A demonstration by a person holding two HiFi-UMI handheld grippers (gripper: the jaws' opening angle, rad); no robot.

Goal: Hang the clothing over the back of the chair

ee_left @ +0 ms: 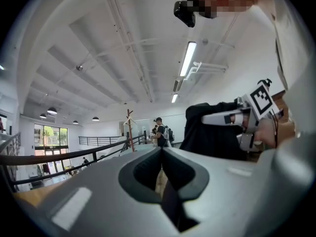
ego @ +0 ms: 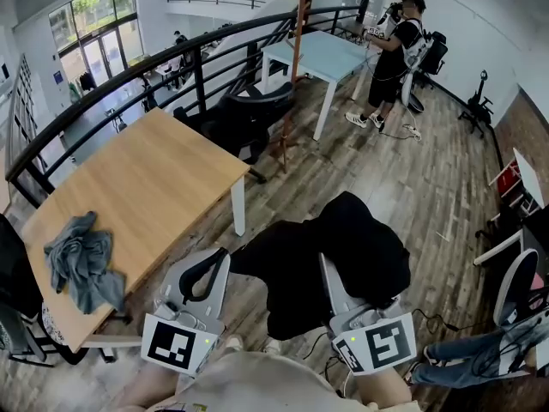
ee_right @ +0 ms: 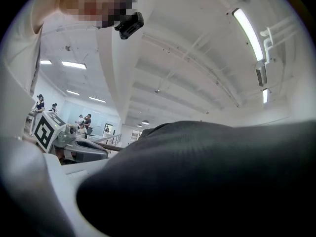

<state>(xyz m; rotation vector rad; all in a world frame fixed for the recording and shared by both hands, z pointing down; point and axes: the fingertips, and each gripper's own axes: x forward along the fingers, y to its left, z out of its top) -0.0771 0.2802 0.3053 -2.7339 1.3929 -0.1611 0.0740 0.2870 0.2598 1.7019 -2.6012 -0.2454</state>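
A black garment [ego: 330,251] hangs bunched in front of me, above the wooden floor. My right gripper [ego: 333,275] is shut on it; its jaw tips are buried in the cloth. In the right gripper view the garment [ee_right: 207,177] fills the lower half and hides the jaws. My left gripper [ego: 216,263] is level just left of the garment, shut with nothing in it; its pads meet in the left gripper view [ee_left: 161,154]. That view also shows the garment [ee_left: 212,132] at right. A black office chair [ego: 250,110] stands beyond the table's far corner.
A wooden table [ego: 163,178] at left carries a crumpled grey cloth [ego: 81,264]. Behind it run a dark railing [ego: 129,75], a wooden coat stand [ego: 296,58] and a pale blue table [ego: 322,54]. A person [ego: 393,54] stands far back. A white chair [ego: 515,286] is at right.
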